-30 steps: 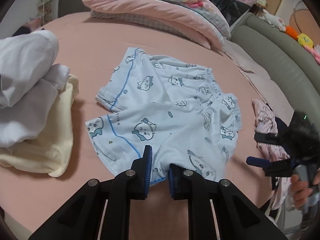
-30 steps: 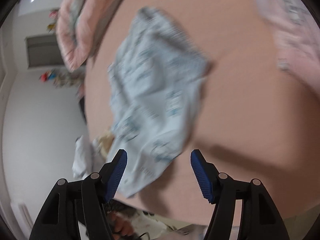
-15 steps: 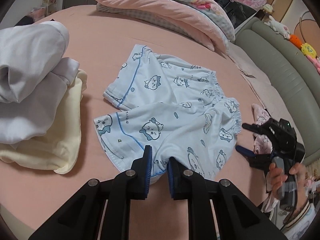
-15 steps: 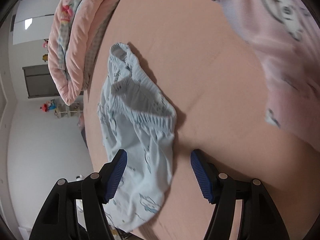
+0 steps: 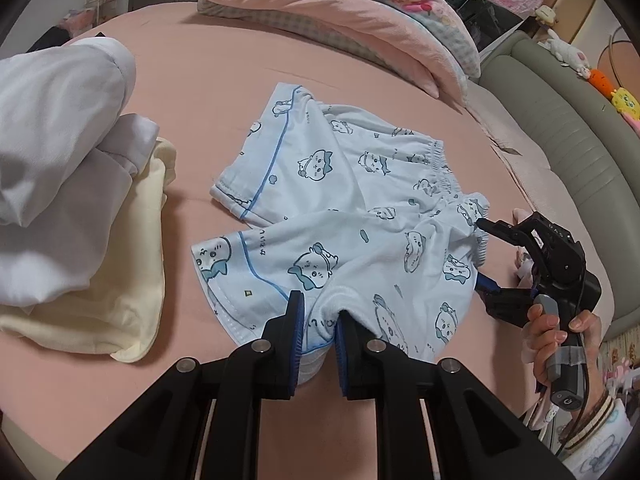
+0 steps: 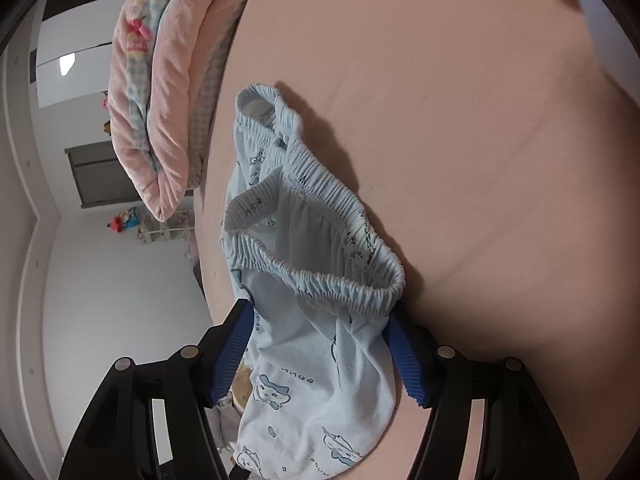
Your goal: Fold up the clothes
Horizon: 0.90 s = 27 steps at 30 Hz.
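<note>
Light blue printed shorts (image 5: pixel 352 216) lie spread on the pink bed (image 5: pixel 208 92). My left gripper (image 5: pixel 319 320) is shut on the hem of the near leg. My right gripper (image 5: pixel 482 254) is open at the waistband end on the right. In the right wrist view the right gripper (image 6: pixel 320 344) stands open with the elastic waistband (image 6: pixel 320 264) lying between its jaws, and the shorts' fabric (image 6: pixel 320 392) fills the gap.
A pile of white and cream clothes (image 5: pixel 68 184) lies at the left. A folded pink quilt (image 5: pixel 352 12) lies at the back. A grey-green padded bed frame (image 5: pixel 568 132) runs along the right. Pink clothing (image 5: pixel 522 260) lies behind the right gripper.
The right gripper has moved in from the right to the shorts' waistband, which now sits between its open jaws. The left gripper has kept its hold on the hem.
</note>
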Tool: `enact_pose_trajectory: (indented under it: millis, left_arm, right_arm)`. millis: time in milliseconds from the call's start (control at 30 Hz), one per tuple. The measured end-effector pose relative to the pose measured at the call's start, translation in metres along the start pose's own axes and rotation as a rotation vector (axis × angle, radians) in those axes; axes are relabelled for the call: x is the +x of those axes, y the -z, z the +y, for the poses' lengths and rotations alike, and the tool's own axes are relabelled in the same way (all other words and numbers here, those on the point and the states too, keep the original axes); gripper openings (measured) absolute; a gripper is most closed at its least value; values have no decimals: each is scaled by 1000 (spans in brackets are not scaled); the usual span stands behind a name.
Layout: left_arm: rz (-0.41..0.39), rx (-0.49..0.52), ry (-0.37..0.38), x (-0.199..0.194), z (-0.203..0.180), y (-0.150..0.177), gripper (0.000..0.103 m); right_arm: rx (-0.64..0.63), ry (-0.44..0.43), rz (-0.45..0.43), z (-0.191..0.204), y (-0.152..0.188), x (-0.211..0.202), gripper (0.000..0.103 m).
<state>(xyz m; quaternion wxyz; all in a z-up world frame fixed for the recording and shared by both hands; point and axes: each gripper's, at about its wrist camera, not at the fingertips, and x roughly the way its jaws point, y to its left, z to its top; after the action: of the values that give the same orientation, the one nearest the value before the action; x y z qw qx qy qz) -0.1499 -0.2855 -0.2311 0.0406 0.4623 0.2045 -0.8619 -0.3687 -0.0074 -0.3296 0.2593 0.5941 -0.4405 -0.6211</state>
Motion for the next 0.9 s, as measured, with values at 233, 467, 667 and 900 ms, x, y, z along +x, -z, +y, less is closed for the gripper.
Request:
enact_pose_trajectory:
  millis: [233,467,667,900]
  left_arm:
    - [24,-14,-7,1,-2,3,12]
    - [41,32,-27,-5,-8,12,12]
    - [42,45,-25,-14,-6,12,12]
    - [26,32,7,-32,-4,18,12]
  right_arm:
    - [-266,255,-19,15,12,7,1]
    - [-273,295,-52,22,21,-1,3]
    - [-550,477,-78,66,54,-14,3]
    - [-471,470,-117,57,53,-50,3]
